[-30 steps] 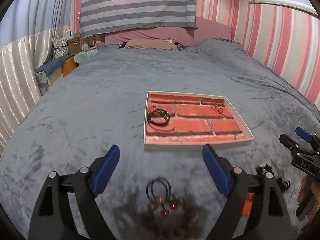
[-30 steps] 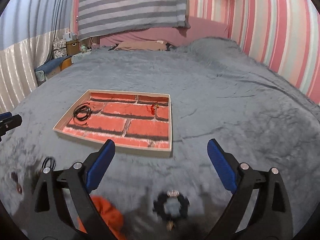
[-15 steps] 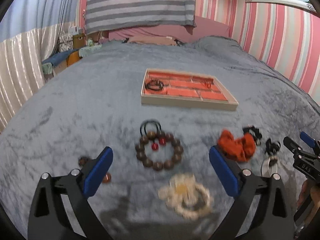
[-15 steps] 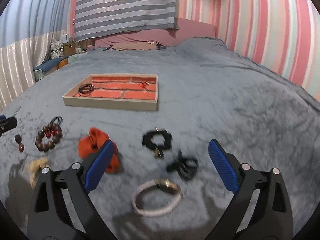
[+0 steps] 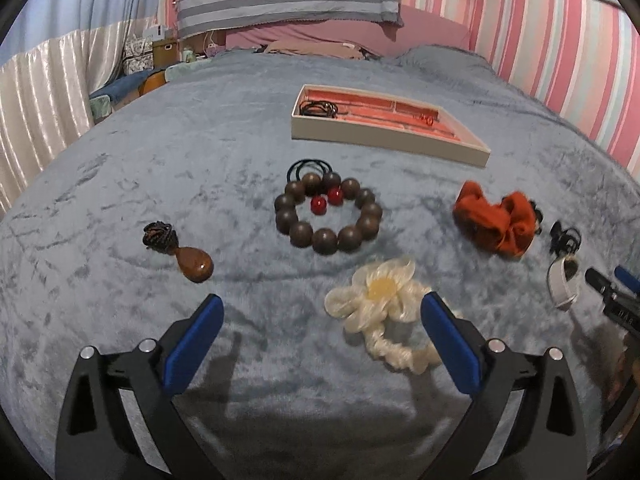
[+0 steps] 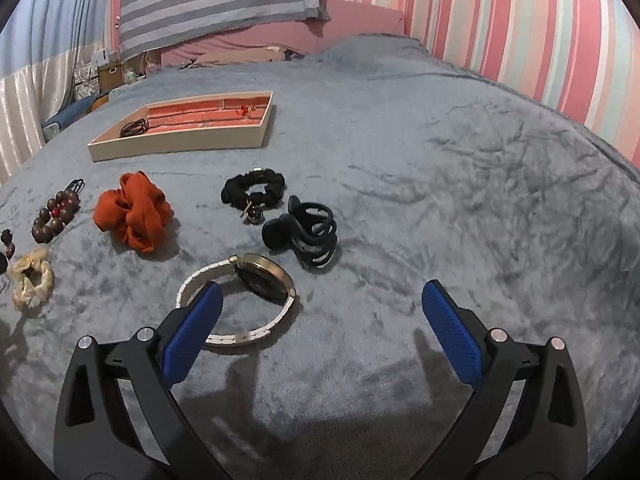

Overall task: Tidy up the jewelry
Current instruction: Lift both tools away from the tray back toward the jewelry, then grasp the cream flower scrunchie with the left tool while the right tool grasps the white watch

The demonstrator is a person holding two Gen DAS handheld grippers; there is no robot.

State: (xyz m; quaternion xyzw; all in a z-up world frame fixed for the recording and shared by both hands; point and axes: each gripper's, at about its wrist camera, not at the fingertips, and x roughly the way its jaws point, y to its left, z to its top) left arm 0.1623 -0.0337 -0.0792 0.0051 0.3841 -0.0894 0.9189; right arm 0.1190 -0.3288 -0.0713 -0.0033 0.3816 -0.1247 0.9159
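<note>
Left wrist view looks across a grey-blue plush bedspread [image 5: 120, 184] whose far edge meets a pink headboard and striped walls; broad bare cloth lies along its left side and, in the right wrist view, along the whole right side [image 6: 480, 184]. Toward the far edge sits a shallow cream tray with a red brick-pattern floor [image 5: 384, 142], holding black cords in its left end and a small red piece toward its right.

Nearer, well apart from the tray, the loose pieces lie in a row. A dark wooden bead bracelet with two red beads [image 5: 328, 214] lies in the middle, black hair ties touching its far side. To its left is a brown wooden teardrop pendant on a dark knotted cord [image 5: 188, 254]. A cream satin flower scrunchie [image 5: 384, 304] lies just beside the left gripper's [image 5: 320, 320] right finger. An orange fabric scrunchie [image 6: 134, 212], a black scrunchie with a small charm [image 6: 254, 192], a black plastic claw clip [image 6: 304, 232] and a gold-faced watch on a white band [image 6: 244, 300] crowd ahead of the right gripper [image 6: 320, 316], whose left finger overlaps the band.

Both grippers stand wide apart, nothing between them.
</note>
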